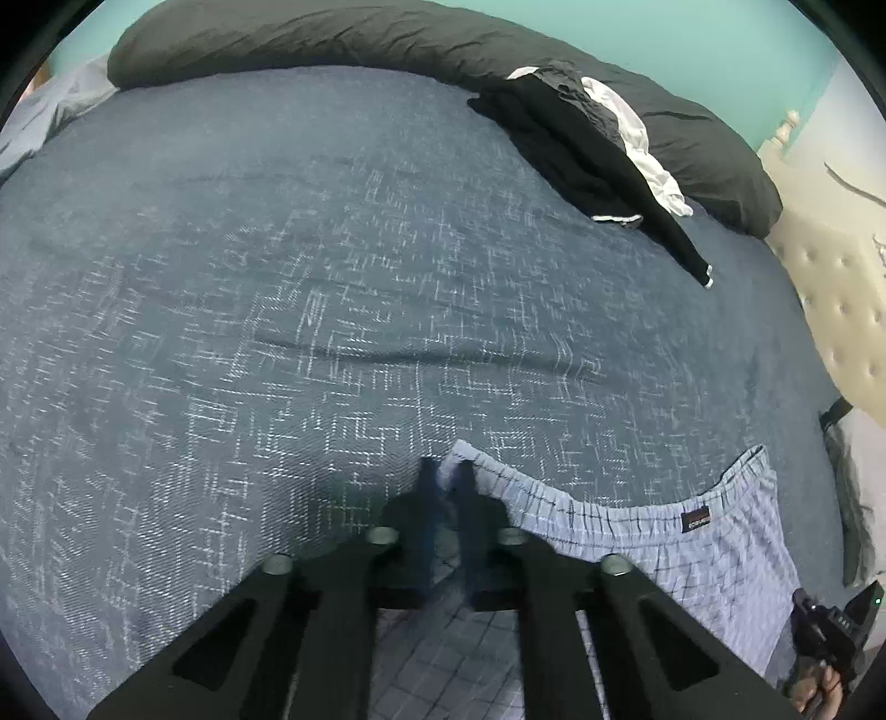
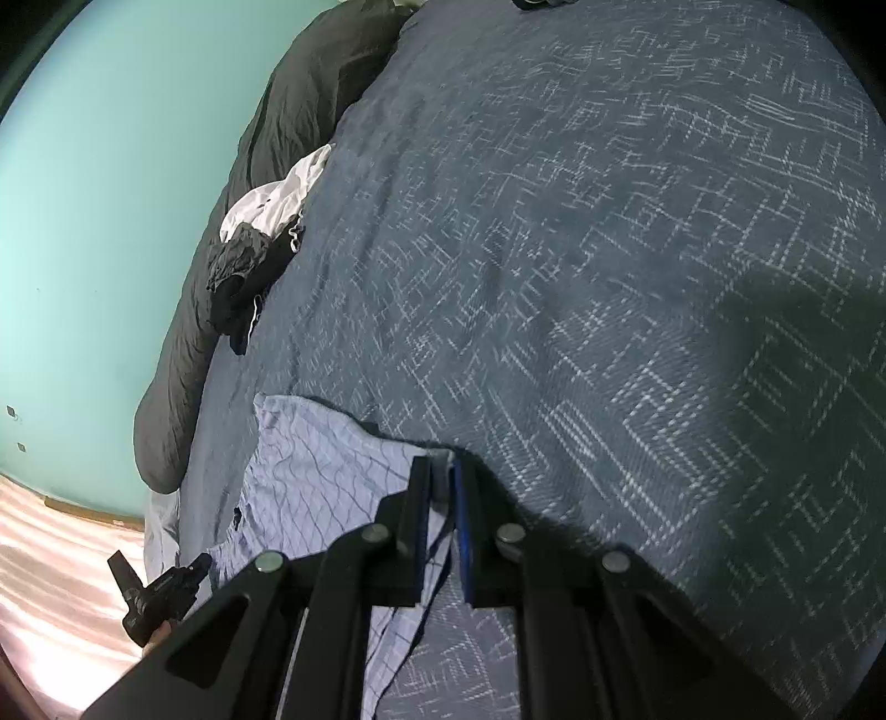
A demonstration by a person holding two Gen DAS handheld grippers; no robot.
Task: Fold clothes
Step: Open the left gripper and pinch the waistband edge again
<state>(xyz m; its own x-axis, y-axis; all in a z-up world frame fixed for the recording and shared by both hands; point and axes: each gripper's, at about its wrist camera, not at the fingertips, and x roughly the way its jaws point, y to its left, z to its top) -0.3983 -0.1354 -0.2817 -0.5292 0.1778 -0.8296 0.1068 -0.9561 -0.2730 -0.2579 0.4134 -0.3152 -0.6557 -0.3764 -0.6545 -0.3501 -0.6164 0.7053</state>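
Light blue checked boxer shorts (image 1: 637, 531) lie spread on the dark blue patterned bedspread (image 1: 277, 277), waistband with a dark label facing away from me. My left gripper (image 1: 446, 471) is shut on the shorts' left waistband corner, with pale cloth showing between its fingers. In the right wrist view the same shorts (image 2: 310, 465) run off to the left. My right gripper (image 2: 441, 471) is shut on another corner of them, a fold of the fabric hanging between the blue pads. Each view catches the other gripper at its edge: the right gripper (image 1: 830, 631) and the left gripper (image 2: 160, 592).
A heap of black, grey and white clothes (image 1: 598, 149) lies at the far side of the bed against a long dark bolster (image 1: 332, 39). A beige tufted headboard (image 1: 841, 310) stands to the right. A teal wall (image 2: 111, 221) and pale floor (image 2: 55, 554) border the bed.
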